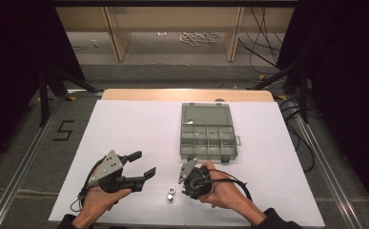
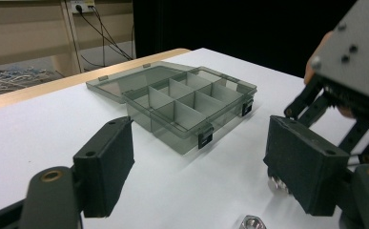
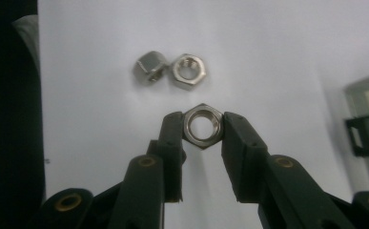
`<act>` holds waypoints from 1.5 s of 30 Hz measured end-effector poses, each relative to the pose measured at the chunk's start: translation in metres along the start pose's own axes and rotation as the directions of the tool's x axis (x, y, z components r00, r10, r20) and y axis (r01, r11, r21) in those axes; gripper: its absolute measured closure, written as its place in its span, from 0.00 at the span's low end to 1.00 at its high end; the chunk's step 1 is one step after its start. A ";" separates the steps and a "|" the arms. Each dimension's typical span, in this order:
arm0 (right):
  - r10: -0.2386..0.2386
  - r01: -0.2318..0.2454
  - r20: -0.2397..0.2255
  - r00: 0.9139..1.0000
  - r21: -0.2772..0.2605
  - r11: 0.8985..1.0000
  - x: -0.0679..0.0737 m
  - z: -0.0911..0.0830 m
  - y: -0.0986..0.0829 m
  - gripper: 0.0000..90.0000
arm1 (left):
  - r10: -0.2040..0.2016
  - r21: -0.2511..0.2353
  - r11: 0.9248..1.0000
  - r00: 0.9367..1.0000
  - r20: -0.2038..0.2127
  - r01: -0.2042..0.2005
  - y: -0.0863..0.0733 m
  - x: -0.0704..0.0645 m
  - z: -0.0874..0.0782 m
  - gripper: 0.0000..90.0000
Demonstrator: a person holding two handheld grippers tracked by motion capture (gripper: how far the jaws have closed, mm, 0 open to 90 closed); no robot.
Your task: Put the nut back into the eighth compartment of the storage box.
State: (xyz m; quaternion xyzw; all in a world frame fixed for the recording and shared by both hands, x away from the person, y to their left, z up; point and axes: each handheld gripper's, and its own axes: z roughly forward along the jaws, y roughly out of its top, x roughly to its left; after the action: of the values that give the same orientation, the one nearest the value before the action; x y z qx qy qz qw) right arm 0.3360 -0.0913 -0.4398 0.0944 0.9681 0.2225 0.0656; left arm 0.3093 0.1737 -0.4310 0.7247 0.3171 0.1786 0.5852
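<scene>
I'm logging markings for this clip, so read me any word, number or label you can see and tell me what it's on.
"5": a dark figure marked on the grey floor left of the table.
The compartment box, the nuts and both grippers, left gripper and right gripper, bear no text that I can see.

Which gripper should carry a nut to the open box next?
Right. The right gripper is already shut on a hex nut, with the compartment box open just beyond it. The left gripper is open and empty, farther from the box; two nuts remain on the table.
</scene>
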 end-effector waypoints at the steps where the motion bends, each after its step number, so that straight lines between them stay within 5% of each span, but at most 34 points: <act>1: 0.007 -0.007 0.006 1.000 -0.010 1.000 -0.003 -0.003 -0.002 0.78 | 0.000 0.000 1.000 1.000 0.000 0.000 0.000 0.000 0.000 0.27; 15: 0.092 -0.085 0.091 0.992 -0.071 0.994 -0.037 -0.040 -0.020 0.78 | 0.014 -0.003 1.000 1.000 0.002 -0.014 0.000 0.000 0.000 0.27; 27: 0.169 -0.156 0.150 0.974 -0.097 0.983 -0.059 -0.064 -0.037 0.78 | 0.019 -0.002 1.000 1.000 0.002 -0.019 0.001 0.000 0.000 0.27; 45: 0.303 -0.290 0.255 0.918 -0.087 0.953 -0.104 -0.077 -0.079 0.78 | 0.017 -0.007 1.000 1.000 0.000 -0.017 0.001 0.000 0.001 0.27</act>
State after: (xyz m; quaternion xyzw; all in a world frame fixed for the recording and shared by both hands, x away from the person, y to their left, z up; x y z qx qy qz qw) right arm 0.4122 -0.2156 -0.3972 0.2670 0.9196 0.2382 0.1623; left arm 0.3102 0.1731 -0.4302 0.7252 0.3104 0.1846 0.5863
